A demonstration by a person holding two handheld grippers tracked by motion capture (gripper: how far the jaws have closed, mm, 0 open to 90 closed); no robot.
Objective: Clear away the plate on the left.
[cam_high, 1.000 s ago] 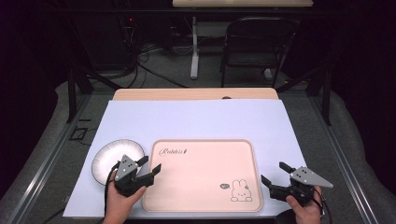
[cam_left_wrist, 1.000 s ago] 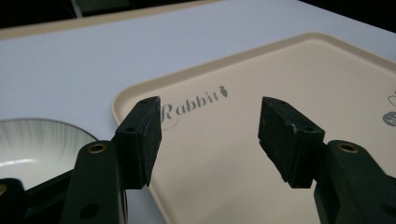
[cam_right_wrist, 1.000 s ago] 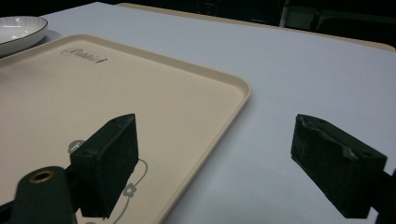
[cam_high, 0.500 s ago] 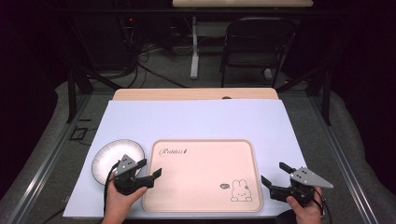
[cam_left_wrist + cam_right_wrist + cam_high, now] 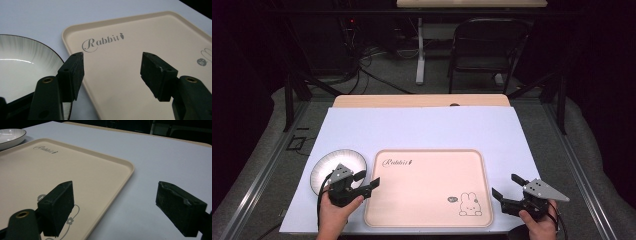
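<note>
Table (image 5: pixel 422 125) under pale blue sheet. Beige rectangular plastic tray (image 5: pixel 427 187) sat near its front edge; white round ceramic plate (image 5: pixel 324 167) just left of tray. Left gripper (image 5: pixel 368 181), jaws just opening, stood wide and empty over tray's left rim. Right gripper (image 5: pixel 505 187) wide, empty, beside tray's right rim. Grasp not yet made.

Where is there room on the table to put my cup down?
Lots of room. The far half of the white mat, beyond the tray and the plate, is bare. The tray itself holds nothing. It is tighter near the front: the left gripper sits between plate and tray, and the right gripper takes the strip by the tray's right rim.
</note>
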